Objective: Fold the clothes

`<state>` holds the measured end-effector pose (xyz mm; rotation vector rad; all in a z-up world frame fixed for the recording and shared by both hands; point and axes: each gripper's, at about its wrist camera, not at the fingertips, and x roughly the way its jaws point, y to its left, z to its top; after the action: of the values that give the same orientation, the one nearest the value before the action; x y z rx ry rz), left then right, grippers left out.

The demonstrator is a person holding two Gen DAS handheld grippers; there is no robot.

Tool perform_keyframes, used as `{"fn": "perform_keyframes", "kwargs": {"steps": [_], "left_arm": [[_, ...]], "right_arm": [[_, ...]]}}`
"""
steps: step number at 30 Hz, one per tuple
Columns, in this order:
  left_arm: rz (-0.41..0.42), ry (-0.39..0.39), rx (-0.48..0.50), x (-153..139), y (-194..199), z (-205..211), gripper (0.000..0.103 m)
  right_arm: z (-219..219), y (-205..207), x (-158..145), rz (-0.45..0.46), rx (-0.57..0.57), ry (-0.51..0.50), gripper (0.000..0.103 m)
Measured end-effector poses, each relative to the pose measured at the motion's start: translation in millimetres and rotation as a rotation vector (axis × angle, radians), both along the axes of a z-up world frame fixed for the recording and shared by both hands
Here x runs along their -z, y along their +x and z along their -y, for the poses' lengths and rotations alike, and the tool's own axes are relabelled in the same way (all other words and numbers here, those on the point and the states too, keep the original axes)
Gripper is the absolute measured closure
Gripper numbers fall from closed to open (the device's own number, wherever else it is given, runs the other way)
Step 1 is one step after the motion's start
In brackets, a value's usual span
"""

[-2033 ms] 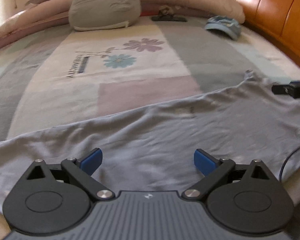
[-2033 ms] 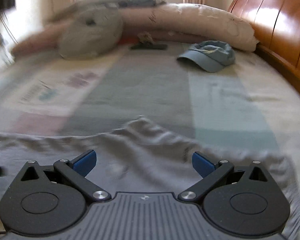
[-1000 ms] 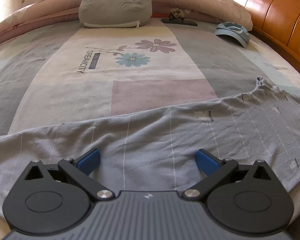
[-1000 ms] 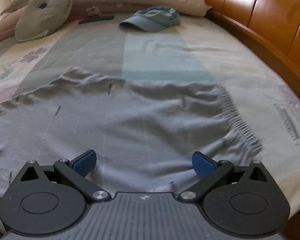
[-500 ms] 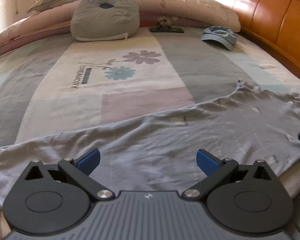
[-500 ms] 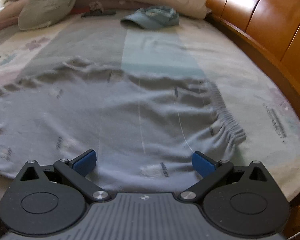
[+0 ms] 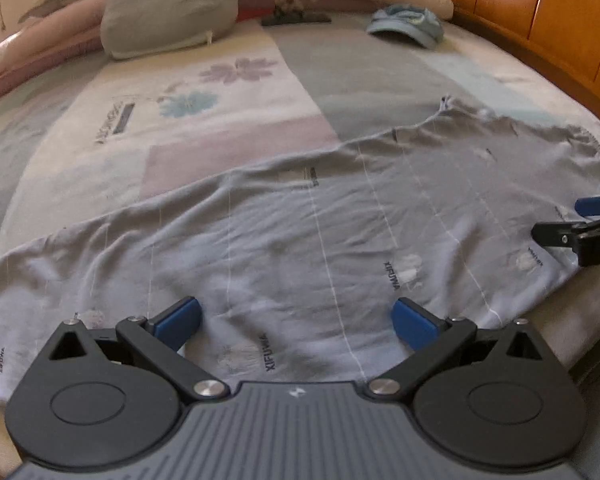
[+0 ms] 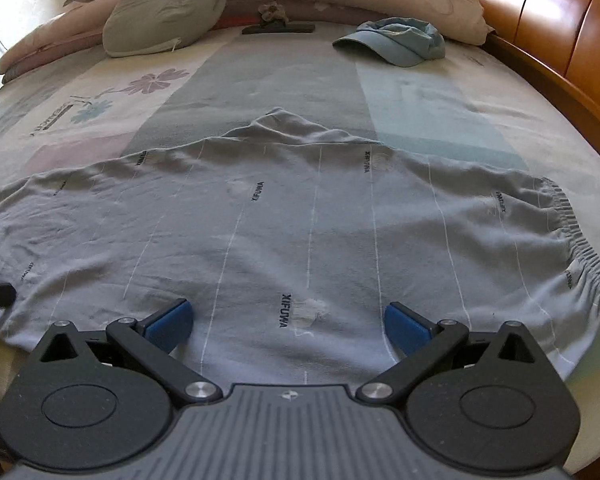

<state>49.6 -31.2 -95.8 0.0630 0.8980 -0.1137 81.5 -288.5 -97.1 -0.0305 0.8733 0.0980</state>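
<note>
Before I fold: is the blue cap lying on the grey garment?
No, the blue cap sits far up the bed near the pillows, apart from the grey garment.

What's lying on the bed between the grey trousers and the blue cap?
Nothing. In the right wrist view only bare patchwork bedspread runs from the trousers up to the cap.
</note>
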Motion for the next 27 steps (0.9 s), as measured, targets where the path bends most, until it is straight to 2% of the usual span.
{"fn": "perform_keyframes", "kwargs": {"steps": [8, 12, 15, 18, 21, 24, 27], "left_arm": [[-0.039, 0.031, 0.006, -2, -17, -10, 0.001], [0.006, 0.011, 0.018, -17, -16, -9, 0.001], [0.029, -0.028, 0.029, -22, -7, -5, 0.001], [0.007, -0.062, 0.057, -18, 5, 2, 0.001], [0.027, -0.124, 0.095, -23, 19, 7, 0.001], [0.062, -0.191, 0.137, -27, 43, 14, 0.001], [0.036, -0.255, 0.158, -14, 72, 21, 0.001]], "right_arm": [[-1, -3, 2, 0.019, 0.006, 0.009, 0.0], [0, -6, 3, 0.032, 0.002, 0.012, 0.0], [0, -7, 3, 0.039, 0.0, 0.013, 0.0], [0, -9, 4, 0.053, -0.002, 0.013, 0.0], [1, -12, 5, 0.066, -0.007, 0.014, 0.0], [1, -12, 5, 0.072, -0.007, 0.014, 0.0], [1, -13, 5, 0.074, -0.008, 0.015, 0.0]]}}
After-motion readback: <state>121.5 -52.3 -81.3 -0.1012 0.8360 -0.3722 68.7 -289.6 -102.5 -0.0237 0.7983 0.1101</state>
